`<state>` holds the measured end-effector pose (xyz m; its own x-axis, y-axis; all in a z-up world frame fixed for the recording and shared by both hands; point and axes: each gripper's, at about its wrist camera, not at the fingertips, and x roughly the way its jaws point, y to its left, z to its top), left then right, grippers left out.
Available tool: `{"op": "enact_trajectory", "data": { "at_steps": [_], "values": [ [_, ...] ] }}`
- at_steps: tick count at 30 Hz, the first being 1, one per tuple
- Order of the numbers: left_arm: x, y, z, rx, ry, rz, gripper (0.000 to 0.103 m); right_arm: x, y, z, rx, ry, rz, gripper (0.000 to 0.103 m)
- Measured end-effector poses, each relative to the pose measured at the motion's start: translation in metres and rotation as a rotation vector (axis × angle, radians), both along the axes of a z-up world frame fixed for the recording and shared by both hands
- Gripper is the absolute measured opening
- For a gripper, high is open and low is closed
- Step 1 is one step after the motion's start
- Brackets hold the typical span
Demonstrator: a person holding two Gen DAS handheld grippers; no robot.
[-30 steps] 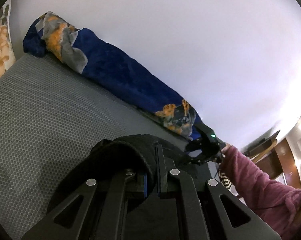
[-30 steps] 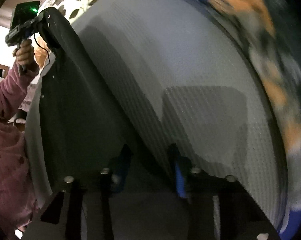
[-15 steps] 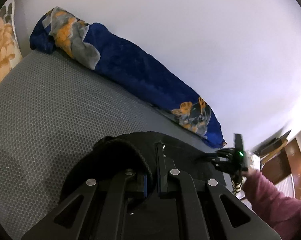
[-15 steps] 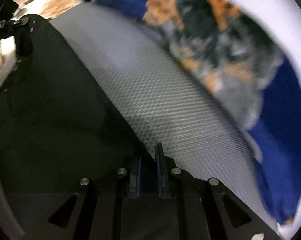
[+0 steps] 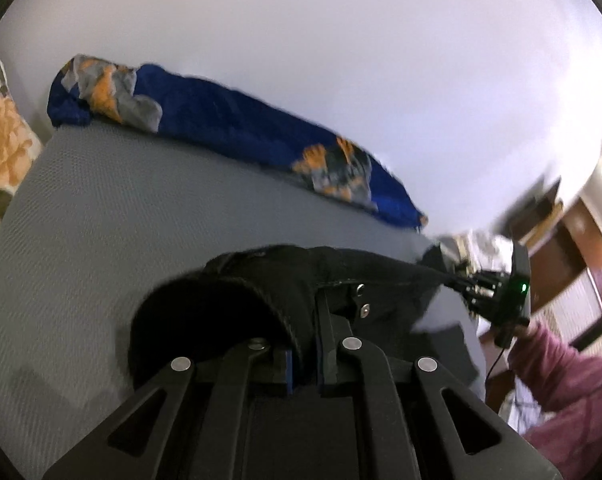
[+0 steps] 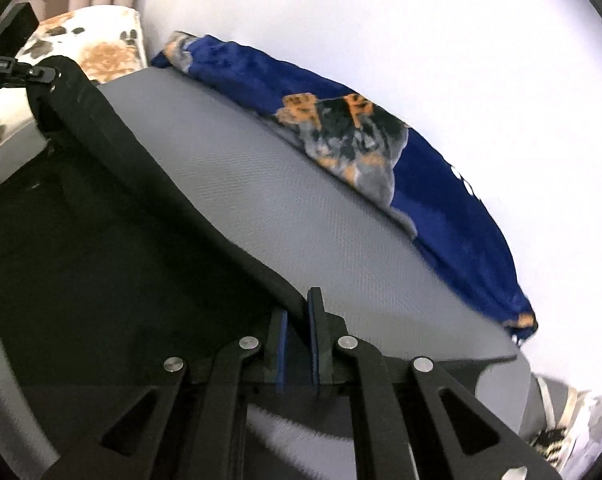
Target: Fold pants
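Black pants [image 6: 101,248] hang stretched between my two grippers above a grey mattress [image 6: 301,184]. My left gripper [image 5: 305,332] is shut on the waistband end of the pants [image 5: 285,284], where metal buttons show. My right gripper [image 6: 299,320] is shut on the other end of the upper edge. The left gripper shows far left in the right wrist view [image 6: 9,68], the right gripper far right in the left wrist view [image 5: 497,292]. The cloth below the held edge drapes down dark.
A rolled blue blanket [image 5: 229,132] with orange and grey print lies along the white wall at the mattress's far edge. A floral pillow [image 6: 89,44] sits at one end. A person's pink sleeve [image 5: 565,376] and brown furniture are at the right.
Both grippers have lifted and tilted upward with the pants. The right gripper, open a second ago, has shut on the pants edge. The cloth is now pulled taut between them.
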<state>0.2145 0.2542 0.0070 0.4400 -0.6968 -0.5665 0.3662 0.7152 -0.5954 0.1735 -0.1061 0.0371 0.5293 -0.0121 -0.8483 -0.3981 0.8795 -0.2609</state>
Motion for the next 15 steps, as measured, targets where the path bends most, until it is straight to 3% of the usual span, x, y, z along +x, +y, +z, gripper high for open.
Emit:
{"op": "enact_trajectory", "data": {
  "at_steps": [4, 10, 13, 15],
  "values": [
    [-0.041, 0.000, -0.016, 0.057, 0.047, -0.062, 0.009, -0.043, 0.009, -0.011, 0.027, 0.074, -0.009, 0.006],
    [-0.087, -0.002, -0.057, 0.169, 0.156, -0.129, 0.011, -0.099, 0.019, -0.051, 0.075, 0.209, -0.011, 0.006],
    [-0.101, -0.005, -0.079, 0.257, 0.210, -0.130, 0.016, -0.110, 0.026, -0.073, 0.054, 0.246, 0.003, 0.006],
    [-0.106, -0.004, -0.084, 0.267, 0.226, -0.116, 0.022, -0.113, 0.028, -0.086, 0.046, 0.258, 0.005, 0.006]
  ]
}}
